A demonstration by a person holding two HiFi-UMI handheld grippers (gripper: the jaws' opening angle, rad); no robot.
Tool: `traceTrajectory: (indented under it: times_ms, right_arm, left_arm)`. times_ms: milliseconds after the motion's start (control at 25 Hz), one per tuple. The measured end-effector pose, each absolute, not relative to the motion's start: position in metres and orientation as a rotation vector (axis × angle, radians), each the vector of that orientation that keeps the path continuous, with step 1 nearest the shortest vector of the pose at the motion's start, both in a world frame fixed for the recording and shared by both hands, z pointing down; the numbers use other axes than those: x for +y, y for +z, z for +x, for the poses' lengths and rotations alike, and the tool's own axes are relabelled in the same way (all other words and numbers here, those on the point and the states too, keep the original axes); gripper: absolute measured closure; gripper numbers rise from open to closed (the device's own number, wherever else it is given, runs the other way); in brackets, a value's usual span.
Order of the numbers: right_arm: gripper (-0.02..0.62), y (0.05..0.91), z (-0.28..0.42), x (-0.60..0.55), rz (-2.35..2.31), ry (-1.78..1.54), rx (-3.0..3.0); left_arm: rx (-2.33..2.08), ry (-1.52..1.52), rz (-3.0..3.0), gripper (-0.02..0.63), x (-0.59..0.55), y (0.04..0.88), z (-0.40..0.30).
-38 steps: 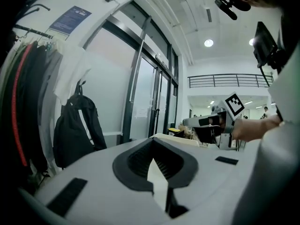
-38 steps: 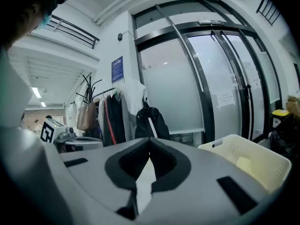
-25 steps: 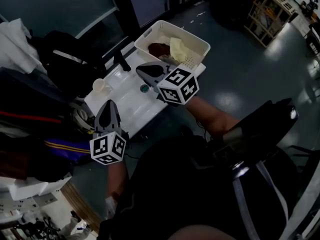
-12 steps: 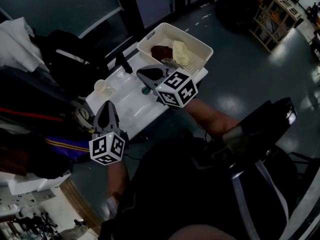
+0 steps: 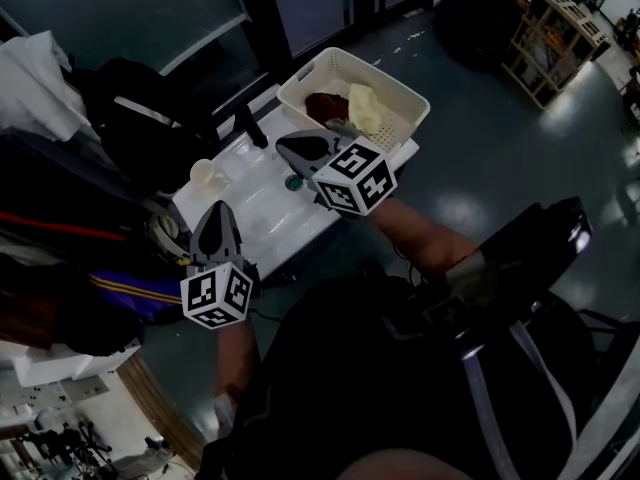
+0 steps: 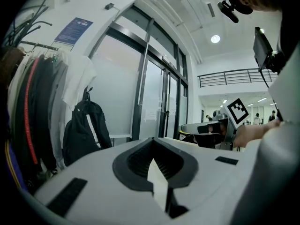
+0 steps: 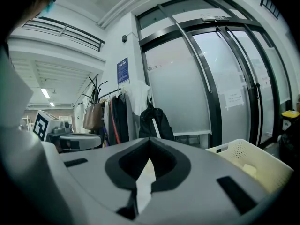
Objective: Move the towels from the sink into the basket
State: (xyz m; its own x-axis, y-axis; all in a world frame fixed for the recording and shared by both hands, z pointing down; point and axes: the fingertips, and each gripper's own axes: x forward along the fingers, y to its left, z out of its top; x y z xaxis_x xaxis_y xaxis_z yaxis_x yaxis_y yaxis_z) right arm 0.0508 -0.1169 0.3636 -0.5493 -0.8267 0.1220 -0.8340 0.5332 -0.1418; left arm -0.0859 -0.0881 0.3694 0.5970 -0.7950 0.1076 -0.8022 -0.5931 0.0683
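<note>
**A:** Where to look for the towels?

**B:** Inside the basket (image 5: 404, 94), at the far right end of the sink (image 5: 250, 206). Dark red towel (image 5: 322, 104) on the left in there, pale yellow towel (image 5: 366, 107) on the right, touching each other. From the right gripper view, only the basket's rim and a bit of the yellow one to be seen.

**A:** And the tongs?

**B:** Pressed together on both, pinching nothing. Left gripper (image 5: 214, 208) held at the sink's near left corner, roughly level, shut tip to tip. Right gripper (image 5: 284, 144) held above the sink, between the black tap (image 5: 245, 125) and the basket, shut the same way.

**A:** Anything else on the sink?

**B:** A small pale cup (image 5: 205, 174) at the left end, and a round drain (image 5: 292, 181) in the basin, just beside the right gripper.

**A:** And beyond it?

**B:** A black backpack (image 6: 86, 128) hanging against frosted glass, with coats (image 6: 33, 116) on a rack to its left.
</note>
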Motion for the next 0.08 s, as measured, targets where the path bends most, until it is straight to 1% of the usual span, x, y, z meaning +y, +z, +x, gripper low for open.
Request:
traceTrajectory:
  times_ms: [80]
  right_arm:
    - [0.588, 0.3647, 0.051, -0.1185, 1.475, 0.286, -2.71]
  left_arm:
    - [-1.368, 0.099, 2.7, 0.598, -0.0893, 0.3706, -0.0875]
